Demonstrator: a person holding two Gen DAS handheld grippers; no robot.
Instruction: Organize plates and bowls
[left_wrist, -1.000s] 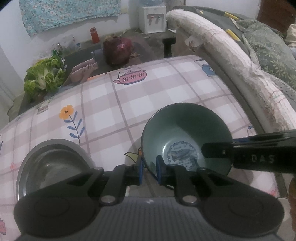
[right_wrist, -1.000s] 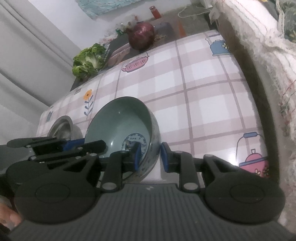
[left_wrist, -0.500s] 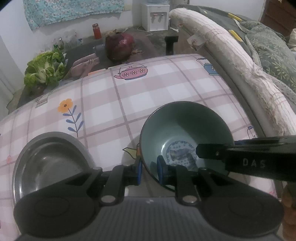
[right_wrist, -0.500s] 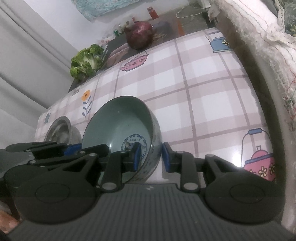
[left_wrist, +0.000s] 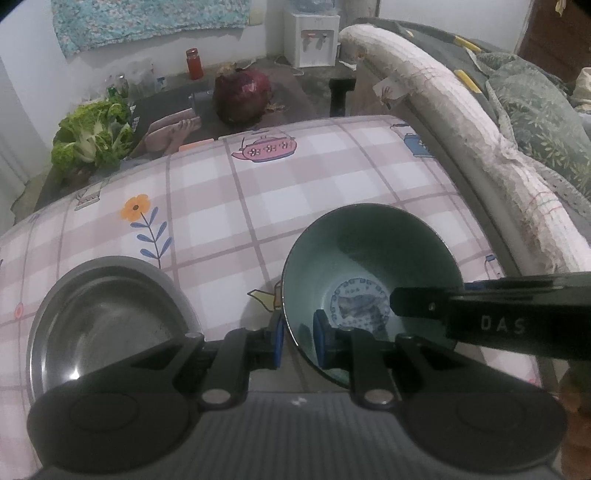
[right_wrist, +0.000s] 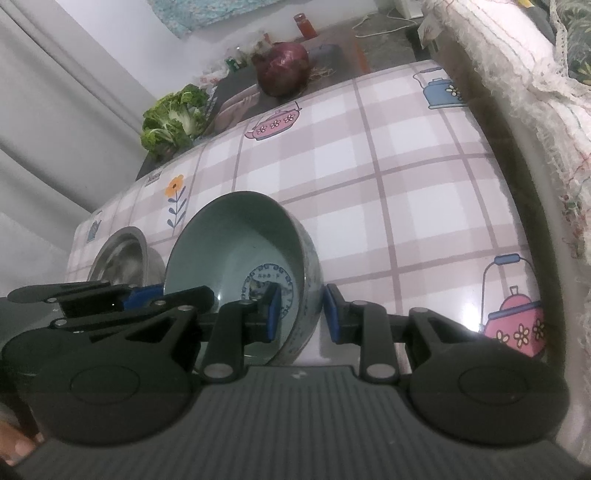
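- Left wrist view, item one: green bowl (left_wrist: 369, 266), round, so I log no long axis; mouth faces up and tips slightly toward my camera, blue fish print at the bottom. It sits near the table's (left_wrist: 314, 184) near right corner.
- Left gripper (left_wrist: 297, 341): my blue pads straddle the bowl's near-left rim, one outside and one inside, clamped on the wall.
- Right gripper (right_wrist: 300, 314): in the right wrist view the bowl (right_wrist: 236, 254) shows its patterned outer wall between my pads. The inner pad lies against the inside; the outer pad stands just beside the wall with a thin gap showing, so I cannot tell if it presses.
- Steel bowl (left_wrist: 107, 317): upright, mouth up, to the left of the green bowl, apart from it; also seen past the bowl in the right view (right_wrist: 125, 254).
- Edges: table's right edge runs close beside the green bowl, with a quilted bed edge (left_wrist: 461, 129) just beyond.
- Open room: the checked cloth beyond both bowls lies bare to the far edge.
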